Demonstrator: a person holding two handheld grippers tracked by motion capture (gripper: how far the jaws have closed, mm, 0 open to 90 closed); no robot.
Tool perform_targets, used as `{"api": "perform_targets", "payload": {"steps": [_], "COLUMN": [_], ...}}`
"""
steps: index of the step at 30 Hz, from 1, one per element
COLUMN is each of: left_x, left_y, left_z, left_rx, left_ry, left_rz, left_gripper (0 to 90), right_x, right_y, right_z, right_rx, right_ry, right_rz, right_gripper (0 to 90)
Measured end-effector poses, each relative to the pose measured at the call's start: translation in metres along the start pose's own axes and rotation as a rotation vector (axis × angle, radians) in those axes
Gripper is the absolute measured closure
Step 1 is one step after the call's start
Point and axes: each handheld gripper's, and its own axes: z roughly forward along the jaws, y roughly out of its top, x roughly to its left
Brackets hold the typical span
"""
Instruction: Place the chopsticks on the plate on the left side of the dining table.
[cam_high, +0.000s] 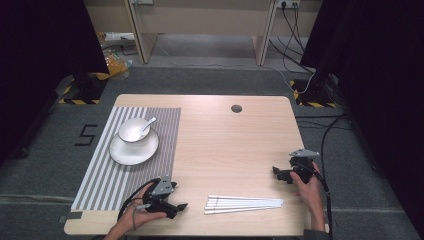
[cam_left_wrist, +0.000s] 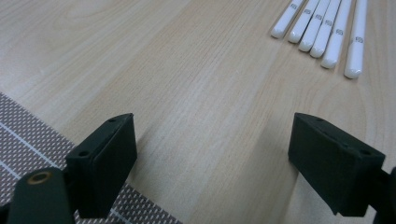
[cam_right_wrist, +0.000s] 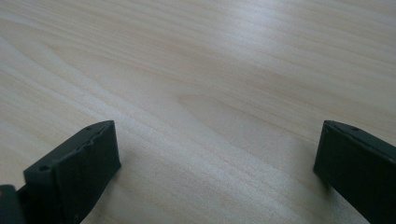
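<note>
Several white chopsticks (cam_high: 243, 203) lie side by side near the table's front edge; their rounded ends (cam_left_wrist: 322, 35) appear at the top right of the left gripper view. My left gripper (cam_high: 176, 206) rests low at the front left, by the placemat's corner, jaws wide open over bare wood (cam_left_wrist: 212, 154). My right gripper (cam_high: 278, 173) sits at the right side of the table, open, nothing between its jaws (cam_right_wrist: 215, 163). A white bowl (cam_high: 134, 129) with a spoon (cam_high: 148, 123) stands on a white plate (cam_high: 134, 149) on the striped placemat (cam_high: 131, 155).
The wooden table (cam_high: 230, 145) has a round cable hole (cam_high: 236, 108) near its far edge. Cables trail across the carpet at the right. A wooden bench stands beyond the table, with dark curtains on both sides.
</note>
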Motion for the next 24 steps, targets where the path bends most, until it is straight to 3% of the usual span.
{"api": "perform_targets", "payload": {"steps": [16,24], "left_x": [0.0004,0.0042], "left_y": [0.0004,0.0066], "left_z": [0.0001,-0.0047], "left_rx": [-0.001,-0.013], "left_ry": [0.002,-0.022], "left_rz": [-0.006,-0.009], "left_gripper": [14.9,18.0], "right_x": [0.0,-0.0001], "right_y": [0.0001,0.0001], "right_z": [0.0,0.0001], "right_rx": [0.0,0.0], "right_ry": [0.0,0.0], "right_rz": [0.0,0.0], "right_gripper": [0.2,0.2]}}
